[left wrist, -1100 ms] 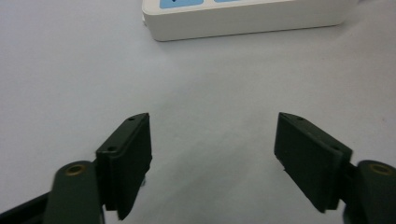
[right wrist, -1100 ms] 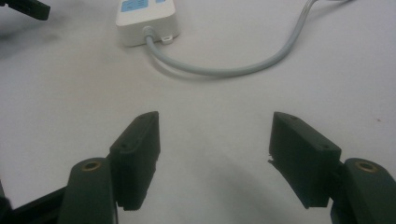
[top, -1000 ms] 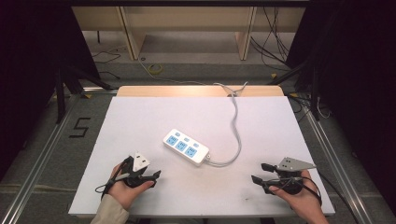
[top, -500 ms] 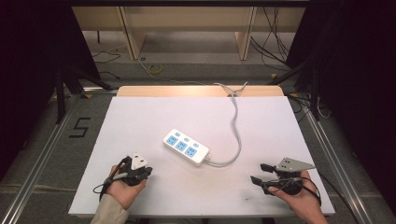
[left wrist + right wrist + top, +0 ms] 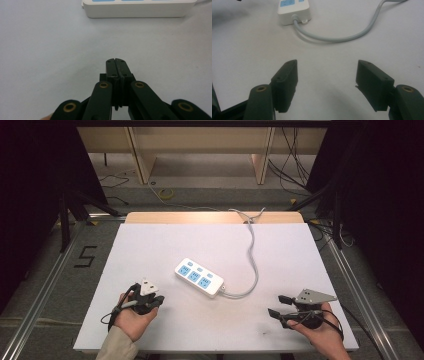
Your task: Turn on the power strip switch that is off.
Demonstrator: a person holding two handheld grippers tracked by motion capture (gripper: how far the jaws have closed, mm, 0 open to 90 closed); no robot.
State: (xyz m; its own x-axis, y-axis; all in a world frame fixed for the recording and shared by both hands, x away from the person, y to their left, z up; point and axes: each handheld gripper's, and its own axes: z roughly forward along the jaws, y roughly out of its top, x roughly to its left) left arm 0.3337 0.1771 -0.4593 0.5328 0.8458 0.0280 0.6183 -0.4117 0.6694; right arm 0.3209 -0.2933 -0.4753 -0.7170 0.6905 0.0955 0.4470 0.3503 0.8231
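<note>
A white power strip (image 5: 199, 277) with blue socket faces lies near the middle of the white table (image 5: 150, 245). Its grey cable (image 5: 254, 255) curves away to the far edge. My left gripper (image 5: 158, 301) rests low at the front left, shut with nothing between its jaws; in the left gripper view its tips (image 5: 116, 62) meet, with the power strip (image 5: 135, 8) ahead. My right gripper (image 5: 278, 306) sits at the front right, open and empty. In the right gripper view its jaws stand wide apart (image 5: 327, 75), facing the strip's cable end (image 5: 293, 11) and the cable (image 5: 342, 37).
A wooden strip (image 5: 215, 217) runs along the table's far edge. Metal rails (image 5: 45, 285) flank both sides, with a "5" mark (image 5: 86, 256) on the floor at the left. Loose cables (image 5: 165, 194) lie on the floor beyond the table.
The left gripper has shifted slightly back and left toward the table's front. The right gripper stays about where it was.
</note>
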